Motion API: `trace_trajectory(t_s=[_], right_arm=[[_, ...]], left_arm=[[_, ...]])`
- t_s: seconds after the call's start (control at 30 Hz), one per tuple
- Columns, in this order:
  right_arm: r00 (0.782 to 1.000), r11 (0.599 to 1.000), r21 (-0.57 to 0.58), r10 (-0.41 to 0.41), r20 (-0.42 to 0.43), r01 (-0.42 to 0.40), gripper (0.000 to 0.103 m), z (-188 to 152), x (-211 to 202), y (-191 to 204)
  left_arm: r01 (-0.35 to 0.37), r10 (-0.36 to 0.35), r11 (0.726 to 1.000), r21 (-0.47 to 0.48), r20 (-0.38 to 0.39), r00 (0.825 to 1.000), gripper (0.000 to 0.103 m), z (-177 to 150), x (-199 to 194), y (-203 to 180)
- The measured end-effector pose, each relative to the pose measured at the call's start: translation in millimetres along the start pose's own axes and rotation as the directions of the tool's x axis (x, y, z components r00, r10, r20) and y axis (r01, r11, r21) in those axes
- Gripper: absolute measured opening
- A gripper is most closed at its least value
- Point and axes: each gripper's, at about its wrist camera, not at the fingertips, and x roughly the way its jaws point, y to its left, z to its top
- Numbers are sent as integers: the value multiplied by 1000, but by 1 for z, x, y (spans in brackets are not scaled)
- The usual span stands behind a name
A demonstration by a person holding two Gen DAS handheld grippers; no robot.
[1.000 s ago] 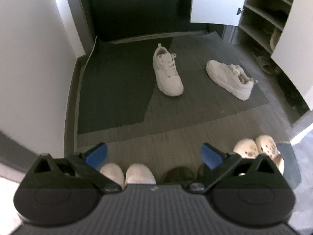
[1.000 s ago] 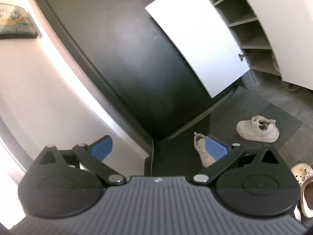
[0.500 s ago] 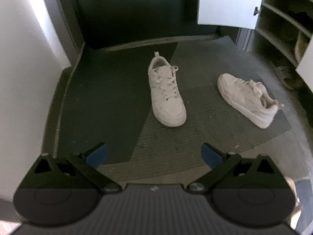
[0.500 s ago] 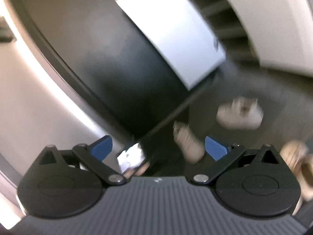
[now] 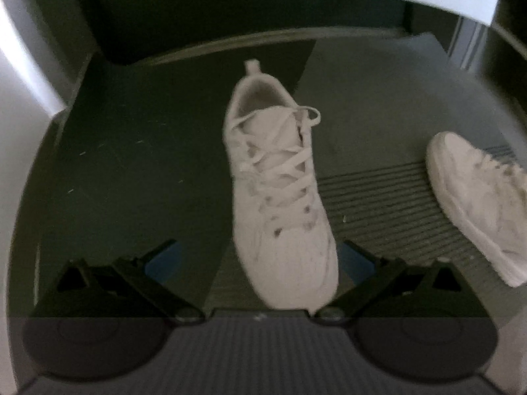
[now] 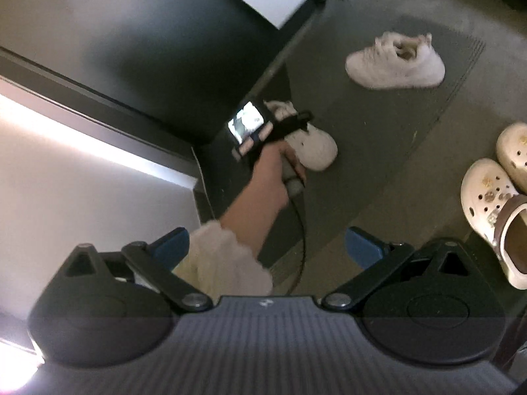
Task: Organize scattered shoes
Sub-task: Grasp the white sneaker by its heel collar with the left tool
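A white lace-up sneaker lies on the dark ribbed doormat, toe toward me, its toe between the spread blue pads of my left gripper, which grips nothing. Its mate lies well apart to the right. Cream clogs stand off the mat. My left hand reaches down over the shoe. My right gripper hangs wide open.
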Motion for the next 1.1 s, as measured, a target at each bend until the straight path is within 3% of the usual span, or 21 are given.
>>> trace_trajectory(t_s=[0.1, 0.2, 0.43, 0.67, 0.8, 1.1], right_arm=[[1000, 999, 44, -23, -2, 23, 103, 13, 15, -7], [1000, 996, 90, -13, -14, 15, 103, 24, 31, -8], [994, 999, 51, 18, -106, -13, 103, 34, 57, -7], [998, 997, 78, -22, -51, 26, 103, 41, 54, -11], [999, 996, 85, -23, -33, 26, 103, 40, 49, -9], [1000, 996, 91, -17, 16, 15, 103, 38, 34, -4]], left_arm=[[-15, 15, 1000, -24, 2, 1000, 103, 14, 27, -2], [19, -22, 995, -102, -24, 999, 103, 24, 50, 2], [37, -45, 989, -145, -58, 997, 101, 37, 95, 6], [28, -27, 999, -21, 26, 999, 87, 35, 90, -3], [41, -43, 999, 34, 51, 998, 84, 24, 82, -4], [95, -95, 979, 181, -9, 995, 83, -16, 54, 4]])
